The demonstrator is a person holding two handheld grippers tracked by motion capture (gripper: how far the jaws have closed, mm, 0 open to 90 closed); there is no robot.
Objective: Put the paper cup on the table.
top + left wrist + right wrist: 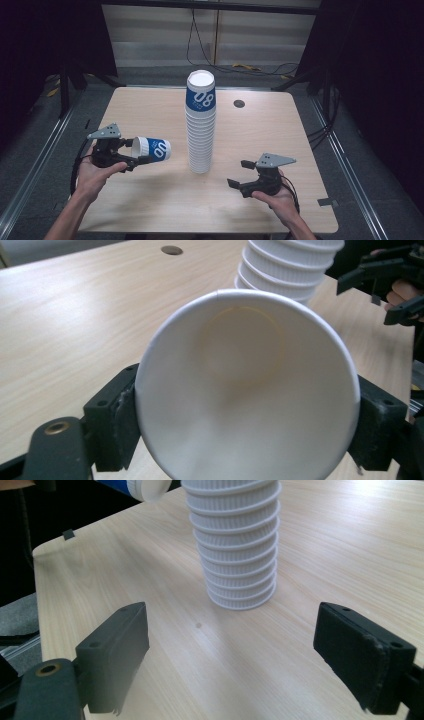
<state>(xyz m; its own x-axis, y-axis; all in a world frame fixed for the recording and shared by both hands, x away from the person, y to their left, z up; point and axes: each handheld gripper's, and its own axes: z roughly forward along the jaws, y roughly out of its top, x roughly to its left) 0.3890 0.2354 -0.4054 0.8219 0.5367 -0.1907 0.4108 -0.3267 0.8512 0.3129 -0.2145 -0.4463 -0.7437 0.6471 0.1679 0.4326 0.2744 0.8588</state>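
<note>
As we look down from the high view, our left gripper [131, 155] holds a single paper cup [151, 148] clamped at its rim, lifted off the table [150, 200] and lying on its side, so that its long axis runs level with the base pointing right toward the tall stack of cups [201, 122]. That stack stands upside down near the table's middle, just to the right of the held cup and apart from it, and we judge this the relation that matters: the cup must either swing upright or tip over to join the stack, and the left hand is plainly the nearer one. Our right gripper [239, 173] rests low at the table's near right, jaws spread wide and holding nothing, aimed toward the foot of the stack. A small dark hole [239, 103] sits in the tabletop behind the stack, well out of the way. From the left gripper view, we look straight into the white mouth of the cup [247, 385], pinched between both jaws, its rim pressed slightly oval. From the right gripper view, the ribbed rims of the stack [240, 550] rise just ahead between the open jaws, with bare wood between.
</note>
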